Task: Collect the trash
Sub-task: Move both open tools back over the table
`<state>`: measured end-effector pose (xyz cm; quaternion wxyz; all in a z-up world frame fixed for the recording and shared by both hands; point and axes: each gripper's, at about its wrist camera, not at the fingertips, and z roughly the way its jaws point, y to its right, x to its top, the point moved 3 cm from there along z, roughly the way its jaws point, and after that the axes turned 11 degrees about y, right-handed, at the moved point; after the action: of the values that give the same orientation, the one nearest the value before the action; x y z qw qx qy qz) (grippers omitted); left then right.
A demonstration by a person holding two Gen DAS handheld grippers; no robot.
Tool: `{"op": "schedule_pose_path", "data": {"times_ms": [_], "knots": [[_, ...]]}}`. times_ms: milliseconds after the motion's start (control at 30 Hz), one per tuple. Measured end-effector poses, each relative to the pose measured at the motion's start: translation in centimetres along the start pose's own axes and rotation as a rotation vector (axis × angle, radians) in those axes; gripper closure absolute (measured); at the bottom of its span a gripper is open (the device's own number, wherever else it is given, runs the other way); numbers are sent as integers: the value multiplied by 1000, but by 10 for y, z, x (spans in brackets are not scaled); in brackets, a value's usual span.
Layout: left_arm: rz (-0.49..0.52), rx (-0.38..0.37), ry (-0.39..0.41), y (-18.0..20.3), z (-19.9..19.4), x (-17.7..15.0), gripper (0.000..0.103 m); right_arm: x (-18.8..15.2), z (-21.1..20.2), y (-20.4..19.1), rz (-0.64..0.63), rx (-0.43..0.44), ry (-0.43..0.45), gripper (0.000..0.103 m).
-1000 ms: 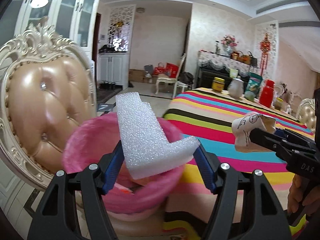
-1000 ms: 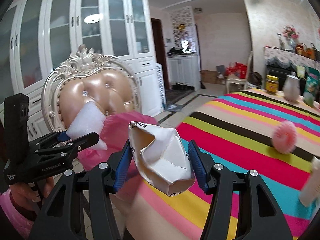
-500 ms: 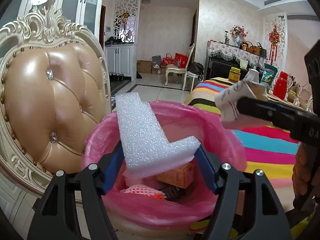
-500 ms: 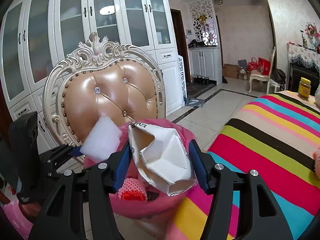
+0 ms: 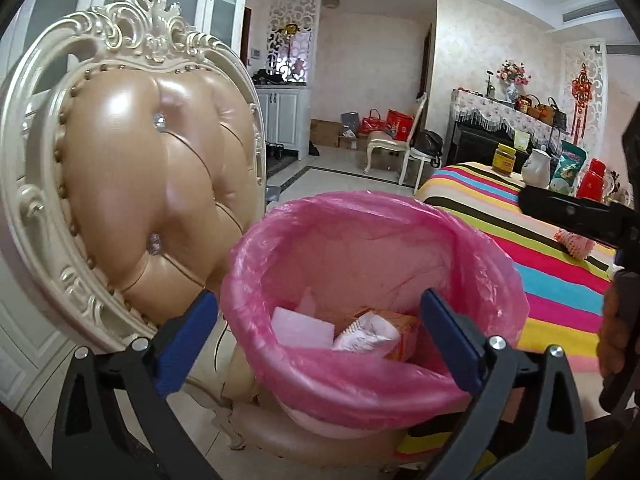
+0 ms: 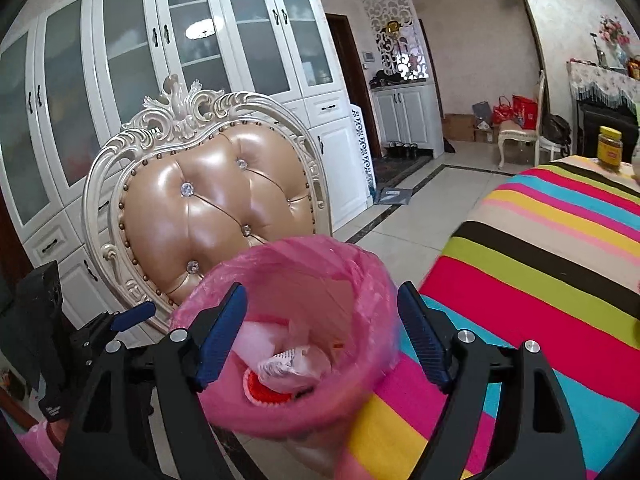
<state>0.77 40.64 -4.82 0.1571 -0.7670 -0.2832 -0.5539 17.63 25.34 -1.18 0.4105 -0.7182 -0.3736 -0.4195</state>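
A bin lined with a pink bag (image 5: pixel 360 208) stands on a chair seat beside the table. My left gripper (image 5: pixel 320 314) hangs over its near rim with its jaws opening and nothing between them. A white foam piece (image 5: pixel 302 326) and a crumpled paper wrapper (image 5: pixel 366 334) lie inside on an orange box (image 5: pixel 404 330). In the right wrist view my right gripper (image 6: pixel 320 308) is also over the pink bag (image 6: pixel 304 248), jaws opening and empty. Below it lie the foam (image 6: pixel 256 334), the wrapper (image 6: pixel 292 364) and a red net (image 6: pixel 264 394).
An ornate chair back (image 5: pixel 140 168) rises just behind the bin. The striped table (image 5: pixel 540 264) runs off to the right, bearing a pink foam net (image 5: pixel 574 242), a jar (image 5: pixel 505 158) and a white jug (image 5: pixel 536 168). White cabinets (image 6: pixel 120 80) line the wall.
Both grippers moved over the bin and opened. The foam piece left the left gripper and the paper wrapper left the right one; both now lie in the bin.
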Motion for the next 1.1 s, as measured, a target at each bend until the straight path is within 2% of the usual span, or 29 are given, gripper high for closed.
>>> {"op": "schedule_pose_path", "data": {"times_ms": [133,400,700,933,1100], "knots": [[11,-23,3,20,-11,-4,5,-8,-24,8,-10,-41,-10,29],[116,-85,11,78,-21,-4,5,-25,-91,45,35,-168,-9,28],[158,-204,-37,144,-25,-14,5,-44,-169,96,132,-329,20,23],[200,-371,-71,220,-40,-22,5,-65,-233,125,169,-457,39,23],[262,-536,-105,300,-52,-35,5,-81,-294,156,234,-597,82,23]]}}
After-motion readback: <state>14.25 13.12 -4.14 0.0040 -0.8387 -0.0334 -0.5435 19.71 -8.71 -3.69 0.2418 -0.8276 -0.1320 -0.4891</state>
